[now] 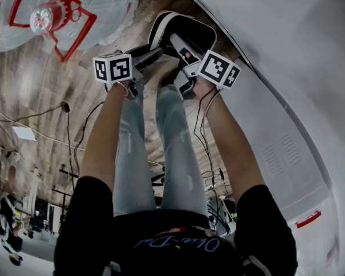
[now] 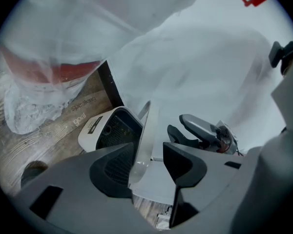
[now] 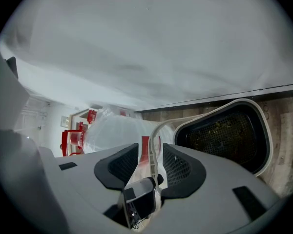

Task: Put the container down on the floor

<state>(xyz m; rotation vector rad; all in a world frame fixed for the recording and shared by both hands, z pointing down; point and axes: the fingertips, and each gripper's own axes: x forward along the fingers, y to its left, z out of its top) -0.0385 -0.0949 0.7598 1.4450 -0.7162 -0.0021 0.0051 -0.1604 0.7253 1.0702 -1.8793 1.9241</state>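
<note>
The container (image 1: 161,22), a white tub with a black mesh inside, rests on the wooden floor against a white wall. My left gripper (image 1: 154,53) reaches to its near left rim and my right gripper (image 1: 179,43) to its near edge. In the left gripper view the container (image 2: 110,128) lies ahead, and its thin white rim (image 2: 142,140) runs between the open jaws of the left gripper (image 2: 146,167) with a gap on the right. In the right gripper view the container (image 3: 224,135) lies to the right. A thin white loop of its rim (image 3: 154,138) passes between the open right gripper (image 3: 151,167).
A red fan wrapped in clear plastic (image 1: 52,16) stands on the floor to the left. The white wall or cabinet (image 1: 287,68) fills the right side. Cables (image 1: 75,131) trail over the wooden floor. The person's legs (image 1: 161,148) stand just behind the container.
</note>
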